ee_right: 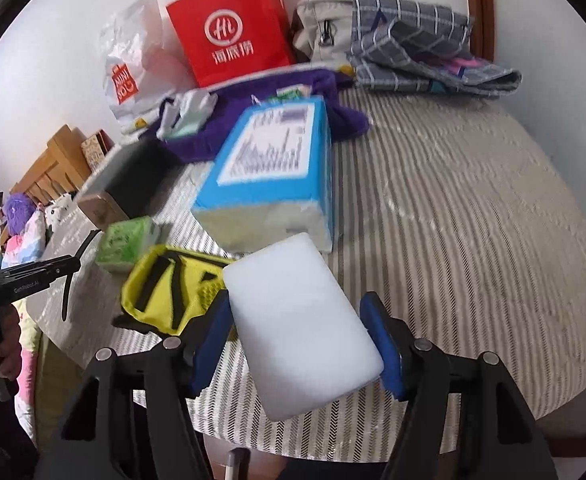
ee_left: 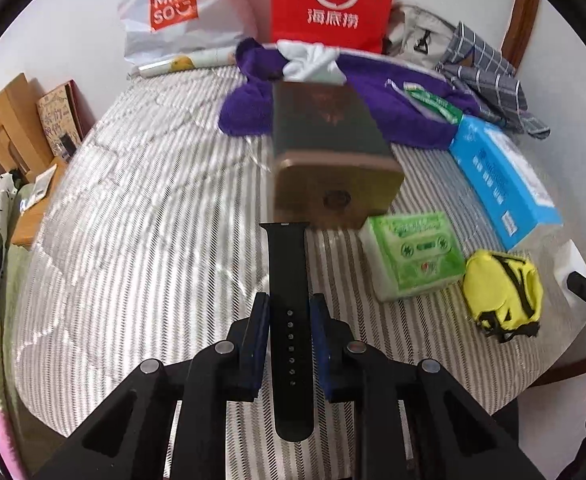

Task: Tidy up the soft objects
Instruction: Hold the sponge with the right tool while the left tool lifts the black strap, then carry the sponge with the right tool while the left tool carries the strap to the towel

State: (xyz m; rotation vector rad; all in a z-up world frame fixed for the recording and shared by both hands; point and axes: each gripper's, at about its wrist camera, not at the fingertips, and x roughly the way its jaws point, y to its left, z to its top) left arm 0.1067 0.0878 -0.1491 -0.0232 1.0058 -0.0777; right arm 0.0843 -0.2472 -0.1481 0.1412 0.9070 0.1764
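The left gripper (ee_left: 289,320) has its jaws pinching a black strap (ee_left: 289,312), which points forward above the striped desk (ee_left: 153,220) toward a brown box (ee_left: 333,168). The right gripper (ee_right: 301,340) has its jaws pressed on a white sponge (ee_right: 301,332), held tilted above the desk's near edge. Just left of the sponge lies a yellow pouch (ee_right: 165,292), beside a green tissue pack (ee_right: 127,244). A blue box (ee_right: 273,168) sits beyond, with a purple towel (ee_right: 333,116) behind it.
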